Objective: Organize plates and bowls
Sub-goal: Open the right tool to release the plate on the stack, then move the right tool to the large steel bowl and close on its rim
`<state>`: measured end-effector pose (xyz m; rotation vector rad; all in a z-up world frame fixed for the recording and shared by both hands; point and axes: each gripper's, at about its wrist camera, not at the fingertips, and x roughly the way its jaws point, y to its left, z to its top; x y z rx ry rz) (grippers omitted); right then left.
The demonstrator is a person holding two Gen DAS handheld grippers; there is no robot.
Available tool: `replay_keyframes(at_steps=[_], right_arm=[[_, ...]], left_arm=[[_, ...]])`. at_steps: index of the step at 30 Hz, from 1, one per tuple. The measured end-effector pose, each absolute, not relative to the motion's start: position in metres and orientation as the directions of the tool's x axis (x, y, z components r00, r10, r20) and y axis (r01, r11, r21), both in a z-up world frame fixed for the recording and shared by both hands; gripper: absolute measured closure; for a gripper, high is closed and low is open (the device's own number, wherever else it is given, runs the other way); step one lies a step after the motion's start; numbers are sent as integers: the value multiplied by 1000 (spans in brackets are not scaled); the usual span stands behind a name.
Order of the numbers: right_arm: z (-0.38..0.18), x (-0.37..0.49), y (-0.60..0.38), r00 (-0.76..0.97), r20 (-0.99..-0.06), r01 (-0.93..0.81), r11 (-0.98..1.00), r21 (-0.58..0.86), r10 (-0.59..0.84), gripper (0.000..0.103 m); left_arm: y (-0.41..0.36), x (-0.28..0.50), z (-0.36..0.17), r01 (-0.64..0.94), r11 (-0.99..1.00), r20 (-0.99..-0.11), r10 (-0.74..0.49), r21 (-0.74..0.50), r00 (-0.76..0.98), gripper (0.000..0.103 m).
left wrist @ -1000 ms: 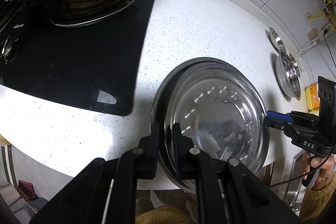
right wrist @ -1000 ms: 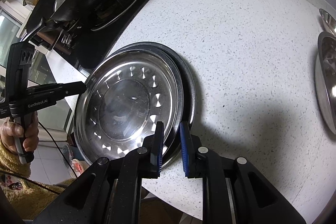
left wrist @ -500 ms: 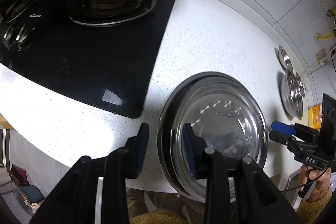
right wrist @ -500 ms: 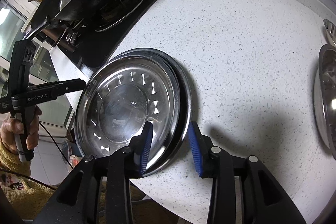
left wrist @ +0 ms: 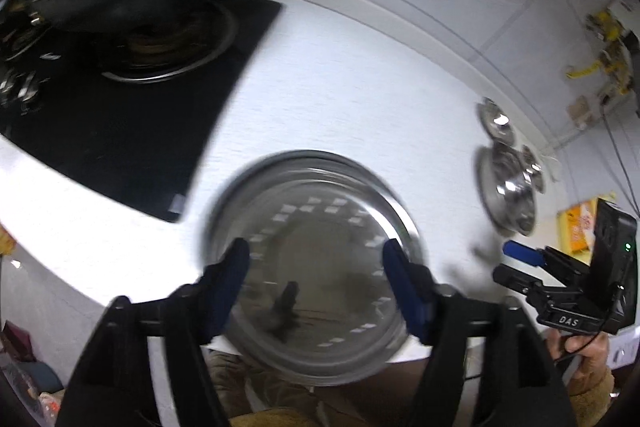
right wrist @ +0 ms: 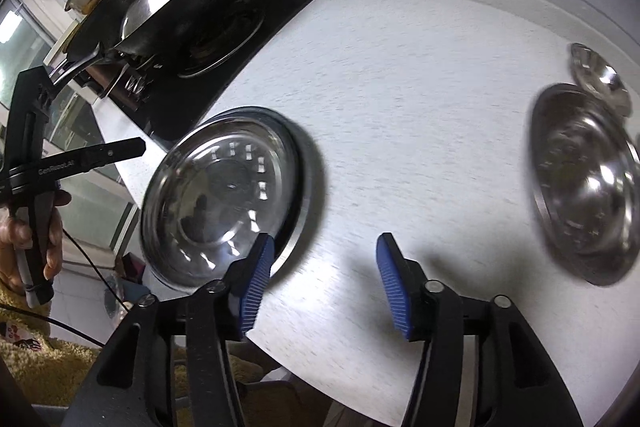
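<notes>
The left gripper [left wrist: 316, 283] is seen with its jaws spread wide, having just been opening; nothing is pressed between the pads, and the stacked plates [left wrist: 312, 251] lie below and beyond them. The right gripper [right wrist: 320, 287] has likewise just been opening and is empty, its near pad shown just in front of the stack's rim (contact is not evident).

The stack rests at the near edge of the worktop [right wrist: 400, 107], its rim slightly overhanging that edge, just beside the front corner of the black hob [right wrist: 224, 39]. An upper steel plate is nested, a little off centre, in a darker one beneath.

Such plates are judged light, stiff and not fragile, but polished and slippery; a grip is best taken across the thin raised rim, ideally at the overhanging part, with the pads set square to prevent sliding.

Farther along, toward the right end of the worktop, a second steel plate [right wrist: 584, 187] is found with a small bowl [right wrist: 600, 79] touching its far rim. A wok [right wrist: 188, 3] stands on the hob at the far left.
</notes>
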<state>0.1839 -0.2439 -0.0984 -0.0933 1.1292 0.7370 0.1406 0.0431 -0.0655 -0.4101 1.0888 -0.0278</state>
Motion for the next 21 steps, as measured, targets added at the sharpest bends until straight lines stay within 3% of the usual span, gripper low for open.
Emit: replay_keyframes(at_steps=[5,11,21], right_arm=[[-90,187,-283,278,-832,-515,806,292,480,19],[-88,197,-339,324,-831,-408,859,310,453,1],[-86,253,-435,416,-850,-213,943,254,323,1]], left_arm=[[0,151,-62,-94,922,-842,-297,-376,451,34],[-56,172,-63,-12,920,-838,-350,-391,418,34],[-144,231,-73,36,898,-829,-419,-438,369,34]])
